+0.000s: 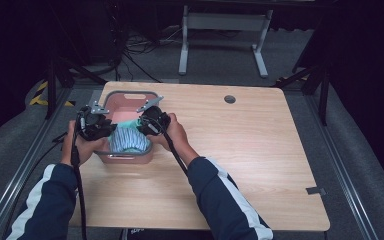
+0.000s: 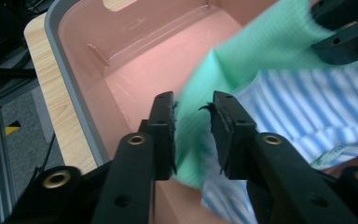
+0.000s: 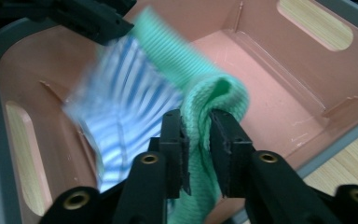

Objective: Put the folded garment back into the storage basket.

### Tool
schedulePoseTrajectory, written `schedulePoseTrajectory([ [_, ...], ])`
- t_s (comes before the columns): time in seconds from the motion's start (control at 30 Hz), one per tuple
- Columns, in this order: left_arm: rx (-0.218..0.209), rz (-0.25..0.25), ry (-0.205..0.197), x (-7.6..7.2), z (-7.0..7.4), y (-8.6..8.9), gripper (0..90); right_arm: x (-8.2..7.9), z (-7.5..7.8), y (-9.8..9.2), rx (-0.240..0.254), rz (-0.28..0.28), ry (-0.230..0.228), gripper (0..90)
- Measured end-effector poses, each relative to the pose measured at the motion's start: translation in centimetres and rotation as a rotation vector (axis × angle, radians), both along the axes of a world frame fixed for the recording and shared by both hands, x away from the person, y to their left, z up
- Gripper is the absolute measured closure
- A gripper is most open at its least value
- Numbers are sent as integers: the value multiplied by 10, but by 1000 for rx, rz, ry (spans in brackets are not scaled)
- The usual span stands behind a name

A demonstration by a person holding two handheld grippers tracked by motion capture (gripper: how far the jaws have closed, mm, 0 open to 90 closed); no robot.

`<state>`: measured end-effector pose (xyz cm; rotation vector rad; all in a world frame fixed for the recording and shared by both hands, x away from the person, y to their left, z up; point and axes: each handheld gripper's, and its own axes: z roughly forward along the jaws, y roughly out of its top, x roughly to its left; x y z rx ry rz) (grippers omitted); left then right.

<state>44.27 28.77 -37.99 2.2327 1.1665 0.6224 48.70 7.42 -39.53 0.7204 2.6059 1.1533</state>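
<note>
A pink basket (image 1: 130, 95) with a grey rim stands on the wooden table (image 1: 240, 150), at its left. Inside lies a garment (image 1: 127, 141) with a green ribbed part (image 2: 261, 46) and a blue-and-white striped part (image 2: 307, 112). My left gripper (image 2: 193, 105) is down in the basket, jaws slightly apart, with a green fold loose between them. My right gripper (image 3: 196, 121) faces it from the other side, also slightly open, and a green fold (image 3: 219, 93) drapes between its pads. The cloth is blurred. In the high view both grippers (image 1: 111, 130) (image 1: 140, 127) meet over the basket's near half.
The basket's far half (image 2: 168, 60) is bare pink floor. Its handle cut-outs (image 3: 314, 23) sit in the end walls. A round cable hole (image 1: 230, 99) is at the table's back. Bare wood stretches to the right of the basket. Cables trail off the front edge.
</note>
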Motion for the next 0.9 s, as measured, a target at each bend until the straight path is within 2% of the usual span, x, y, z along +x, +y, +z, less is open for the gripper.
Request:
schedulePoseTrajectory([
  [0.17,12,-11,-8,-3,-1,-1,683,-1,4,-3,-10,2,-8,724],
  [0.3,11,-16,-11,-6,-1,-2,683,-1,3,-5,-30,10,-9,699],
  [0.4,14,-22,-14,-8,-1,-3,681,-1,2,-7,-28,9,-8,674],
  [0.5,26,-8,-16,-9,-1,-3,660,-2,1,-6,-44,3,-18,646],
  [0.63,15,-10,-23,-11,0,-3,622,-5,3,-7,-57,13,-35,593],
  [0.73,7,-3,-38,-14,2,-3,596,-6,6,-11,-90,0,-67,529],
  [0.77,-5,-8,-52,-17,5,-4,586,-7,7,-13,-95,-1,-66,521],
  [0.83,-4,-9,-62,-19,7,-6,538,-7,9,-17,-103,-19,-76,485],
  [0.9,-1,-24,-80,-23,10,-8,535,-7,10,-19,-104,-20,-77,479],
])
